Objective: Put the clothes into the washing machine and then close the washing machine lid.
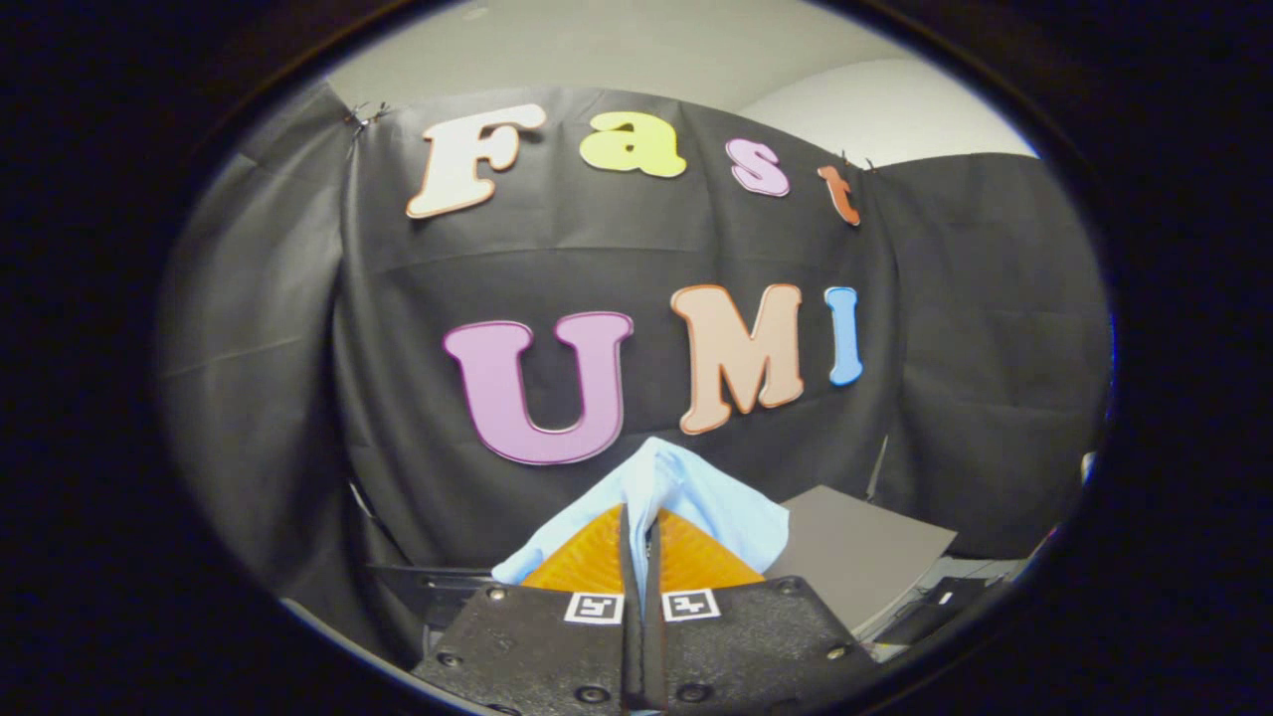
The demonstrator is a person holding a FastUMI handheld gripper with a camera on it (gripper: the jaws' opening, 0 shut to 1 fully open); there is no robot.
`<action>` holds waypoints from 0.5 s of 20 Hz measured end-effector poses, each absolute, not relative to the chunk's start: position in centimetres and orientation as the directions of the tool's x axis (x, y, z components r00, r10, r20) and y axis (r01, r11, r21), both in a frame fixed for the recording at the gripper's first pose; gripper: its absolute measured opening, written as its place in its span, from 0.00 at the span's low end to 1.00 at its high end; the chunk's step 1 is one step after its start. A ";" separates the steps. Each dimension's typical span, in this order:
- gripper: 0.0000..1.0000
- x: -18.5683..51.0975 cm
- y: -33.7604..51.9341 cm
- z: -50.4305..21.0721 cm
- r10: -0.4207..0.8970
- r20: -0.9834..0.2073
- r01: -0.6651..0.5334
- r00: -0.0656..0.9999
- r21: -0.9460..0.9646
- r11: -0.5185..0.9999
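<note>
- Hanging as the backdrop on the left, the black cloth wall (269, 398) fell in soft folds and ran across behind everything else.
- Low on the left, below the cloth, a dark flat edge (428, 582) showed; what it belonged to could not be told.
- At the middle, the gripper (641, 527) had its two fingers (587, 562) pressed together on a light blue garment (696, 497), with only a thin seam between them.
- The cloth of the garment rose in a peak just above the fingertips, spilled down on either side of them, and a strip of it ran down the seam between the fingers.
- Just right of the garment, a flat grey panel (855, 557) lay tilted; whether it was the washing machine lid could not be told.
- Farther right, beyond the panel's far corner, small dark items (945, 597) sat on a pale surface (995, 569), too small to identify.
</note>
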State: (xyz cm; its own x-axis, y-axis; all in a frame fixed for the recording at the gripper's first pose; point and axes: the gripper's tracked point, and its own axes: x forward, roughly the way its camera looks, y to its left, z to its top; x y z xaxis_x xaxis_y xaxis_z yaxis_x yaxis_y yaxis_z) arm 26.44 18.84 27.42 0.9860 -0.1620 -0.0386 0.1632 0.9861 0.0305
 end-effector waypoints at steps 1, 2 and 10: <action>0.00 26.4 20.2 27.4 -0.145 -0.033 0.146 0.989 0.032 0.989; 0.00 26.3 21.5 27.4 -0.127 -0.025 0.127 0.992 0.030 0.991; 0.00 25.9 27.3 22.5 -0.080 -0.039 0.081 0.996 0.022 0.996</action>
